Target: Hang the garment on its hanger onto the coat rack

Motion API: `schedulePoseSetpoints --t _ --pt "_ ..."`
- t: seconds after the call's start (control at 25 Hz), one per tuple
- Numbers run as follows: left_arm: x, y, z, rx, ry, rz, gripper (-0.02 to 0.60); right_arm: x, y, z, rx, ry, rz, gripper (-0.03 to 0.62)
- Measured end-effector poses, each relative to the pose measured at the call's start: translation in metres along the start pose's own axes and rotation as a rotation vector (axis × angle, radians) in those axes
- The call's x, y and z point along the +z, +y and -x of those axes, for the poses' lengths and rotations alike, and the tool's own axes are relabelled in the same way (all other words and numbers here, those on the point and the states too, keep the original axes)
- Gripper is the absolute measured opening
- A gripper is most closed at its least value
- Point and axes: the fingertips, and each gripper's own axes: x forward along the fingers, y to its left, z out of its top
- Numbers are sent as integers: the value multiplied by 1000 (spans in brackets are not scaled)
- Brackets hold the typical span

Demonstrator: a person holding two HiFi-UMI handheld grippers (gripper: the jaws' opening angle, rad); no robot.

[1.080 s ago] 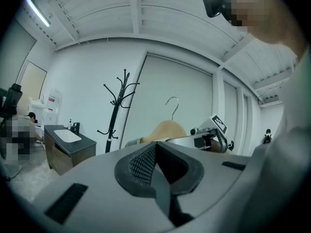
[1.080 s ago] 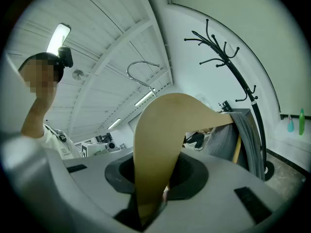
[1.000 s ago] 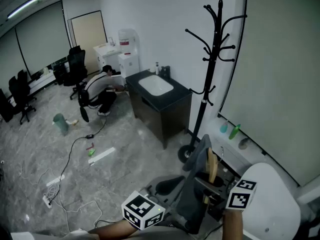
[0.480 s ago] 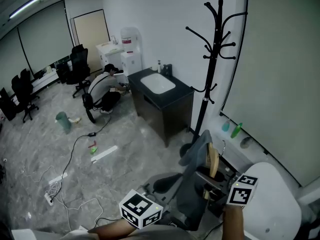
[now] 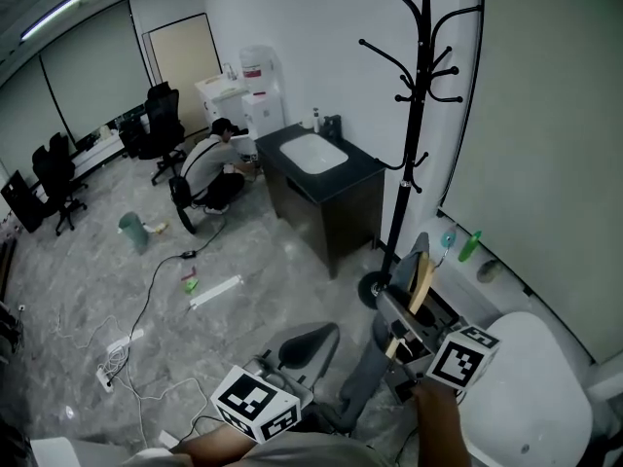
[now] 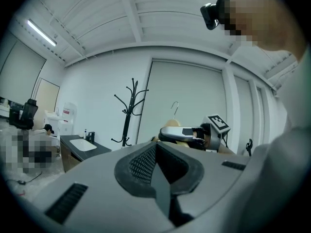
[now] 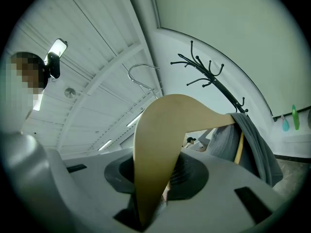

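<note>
The black coat rack (image 5: 423, 115) stands by the wall, ahead and slightly left of my right gripper (image 5: 401, 321). That gripper is shut on the wooden hanger (image 5: 421, 278), gripping one broad arm (image 7: 163, 135) between its jaws (image 7: 160, 183). The wire hook (image 7: 141, 76) points up, free of the rack (image 7: 209, 76). The grey garment (image 5: 362, 389) droops from the hanger's far end (image 7: 252, 144). My left gripper (image 5: 310, 341) sits lower left, apart from the garment. Its jaws (image 6: 158, 166) are shut, with nothing between them. The rack (image 6: 129, 110) and the right gripper (image 6: 182, 134) also show in the left gripper view.
A black sink cabinet (image 5: 321, 178) stands left of the rack's base (image 5: 375, 288). A person (image 5: 216, 168) crouches beyond it near a water dispenser (image 5: 255, 90). A white rounded seat (image 5: 531, 397) is at lower right. Cables and a power strip (image 5: 117, 353) lie on the floor.
The view has drawn closer to the coat rack. My right gripper has carried the hanger up and toward the rack, and the garment now trails lower below it.
</note>
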Motion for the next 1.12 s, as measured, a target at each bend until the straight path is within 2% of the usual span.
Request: schedulePoseSetpoints --t 0.2,0.4,0.84,0.96,1.12 --pt "-3 11 -16 -5 2 11 6 15 -11 -13 -39 -34 25 112" --pt "-5 41 -53 -28 1 28 6 33 -45 -37 -93 -70 35 112" --pt "31 164 -154 -143 -17 32 6 75 -112 -141 -200 -187 -1 112" --pt "38 199 -173 -162 -18 28 6 81 -122 -173 -186 -153 5 112" --pt "41 236 -193 -167 -9 53 6 79 -122 -203 -90 -5 39 112"
